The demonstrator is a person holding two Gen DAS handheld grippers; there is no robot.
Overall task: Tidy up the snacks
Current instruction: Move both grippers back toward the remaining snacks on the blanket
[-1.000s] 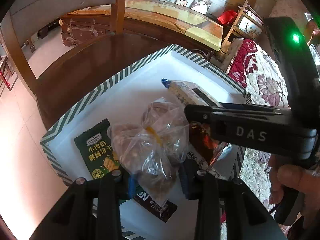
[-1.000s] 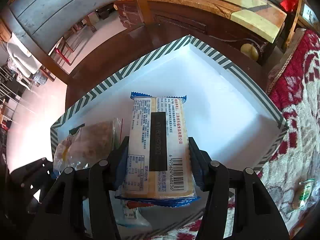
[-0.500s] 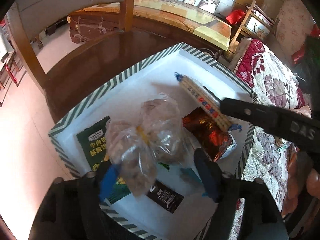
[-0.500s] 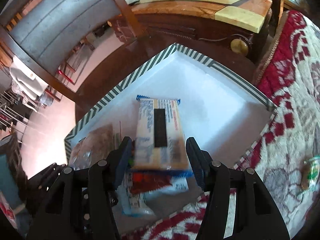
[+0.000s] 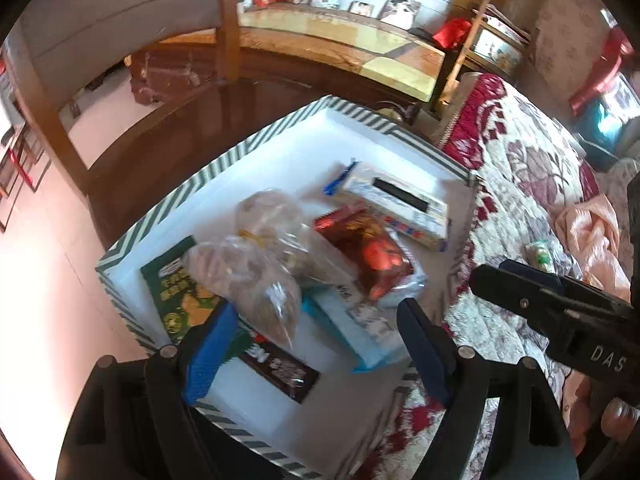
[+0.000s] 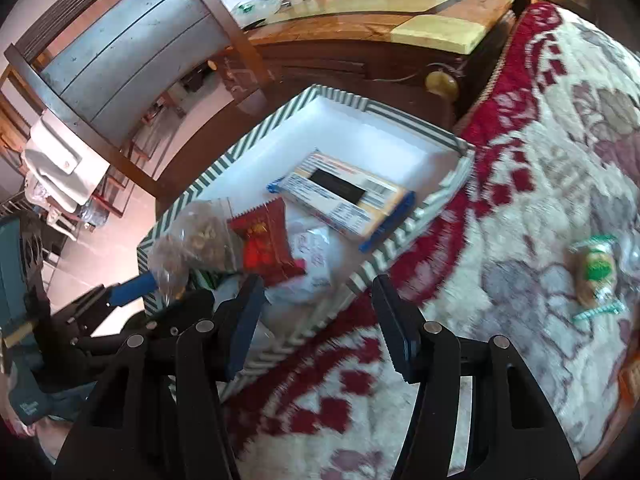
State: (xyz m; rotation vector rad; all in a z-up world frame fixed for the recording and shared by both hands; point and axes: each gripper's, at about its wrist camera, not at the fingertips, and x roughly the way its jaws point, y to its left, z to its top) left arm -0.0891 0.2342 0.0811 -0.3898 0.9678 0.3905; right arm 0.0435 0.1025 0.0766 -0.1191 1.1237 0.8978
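Snacks lie heaped in the striped-rim box (image 5: pixel 208 176), which sits at the edge of the floral cover (image 6: pixel 520 240).

Your left tool (image 5: pixel 320 344) points steeply down over the near corner of the box. Its jaws are opening, and nothing is pressed between the pads. The clear bag of nuts (image 5: pixel 256 264) lies just ahead of the blue pad, resting on the green packet (image 5: pixel 176 292). A dark bar wrapper (image 5: pixel 284 368) lies in the gap between the fingers, on the box floor.

Your right tool (image 6: pixel 316 320) also tilts downward, positioned over the near rim of the box where it meets the floral cover. Its jaws stand apart with nothing between them. In the left wrist view, your right hand (image 5: pixel 616 416) shows at the lower right, wrapped around that tool's handle.

Further in, the red foil packet (image 5: pixel 364 248) rests on a white-and-blue pouch (image 5: pixel 360 320). Behind it, the blue-edged cracker pack (image 6: pixel 344 196) lies flat against the box's right wall, label side up.

Outside the box, a green-and-white wrapped snack (image 6: pixel 596 276) lies on the floral cover, well apart from the right tool.
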